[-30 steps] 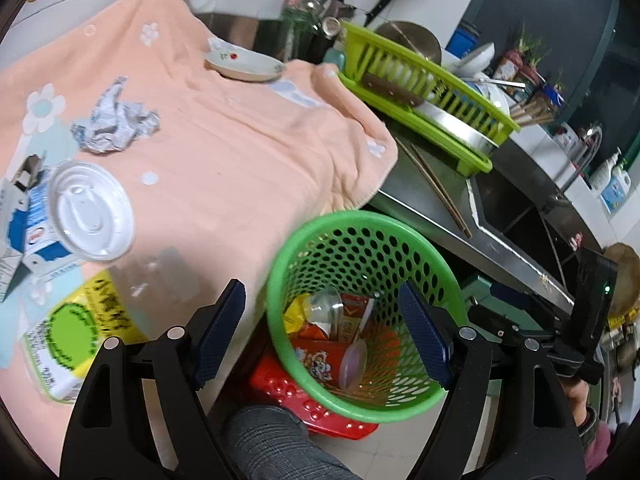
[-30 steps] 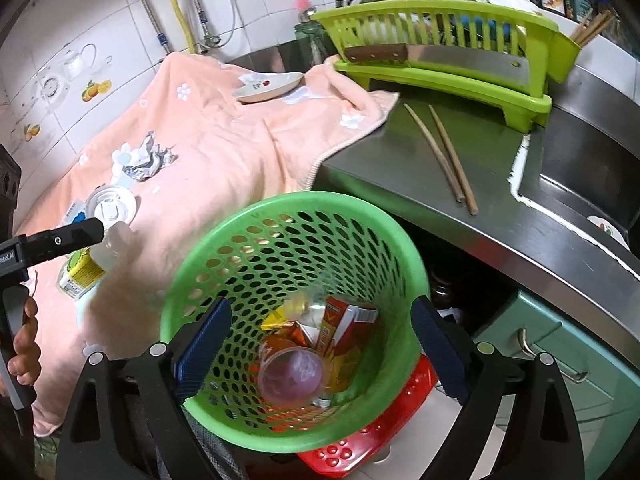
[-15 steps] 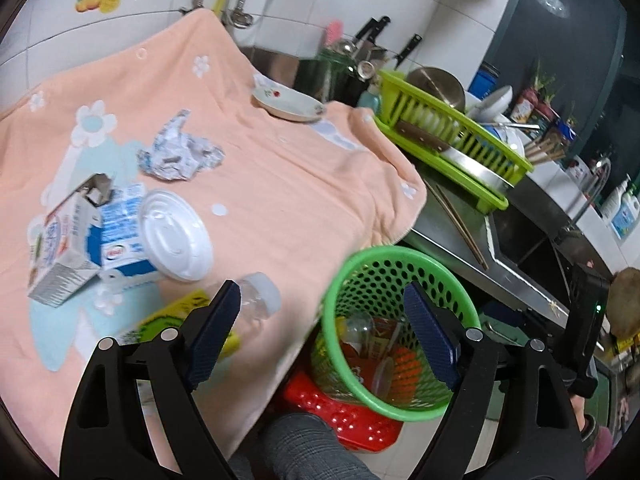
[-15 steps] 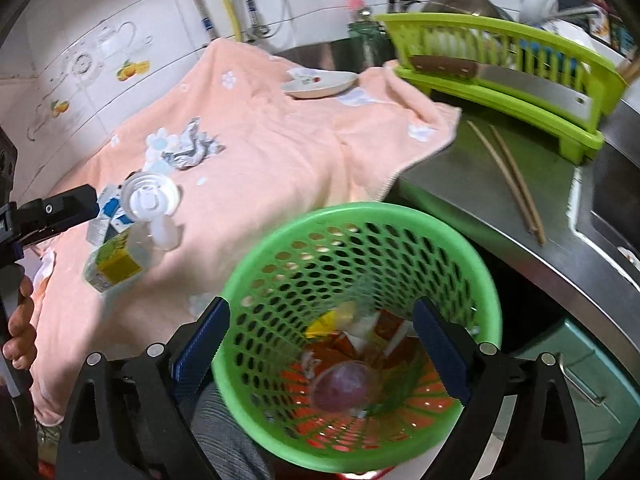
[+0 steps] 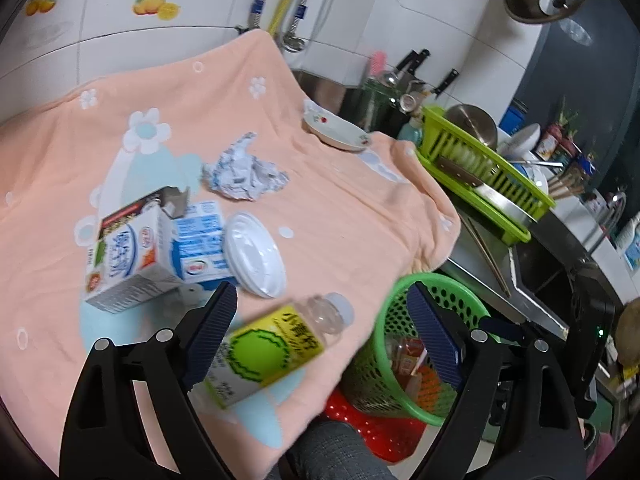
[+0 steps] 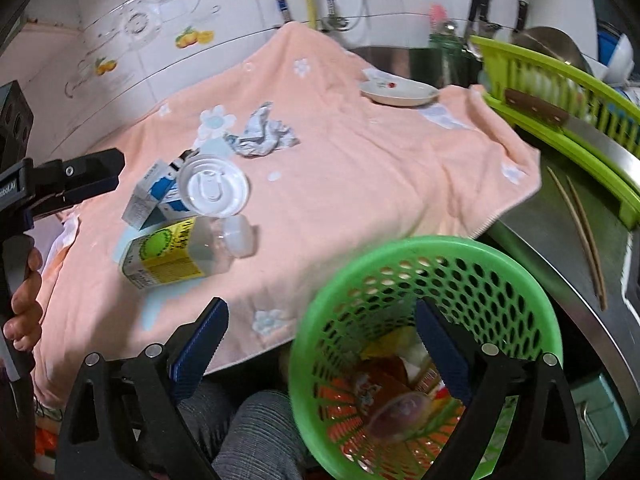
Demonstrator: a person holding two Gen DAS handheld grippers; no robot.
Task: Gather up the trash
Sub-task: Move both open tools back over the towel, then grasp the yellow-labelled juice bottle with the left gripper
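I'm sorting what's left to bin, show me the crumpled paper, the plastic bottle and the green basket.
crumpled paper (image 5: 244, 174), left wrist view, middle of wad
plastic bottle (image 6: 172, 254), right wrist view, yellow label
green basket (image 6: 432, 246), right wrist view, far rim

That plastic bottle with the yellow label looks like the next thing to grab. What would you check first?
1. Left gripper open: ok.
2. Plastic bottle lying between its fingers: ok in the left wrist view; the height above it, cannot tell.
3. Bottle apart from the white lid: ok.
4. Bottle capped: ok.
5. Green basket has room: ok, trash only at the bottom.
6. Right gripper open, holding nothing: ok.
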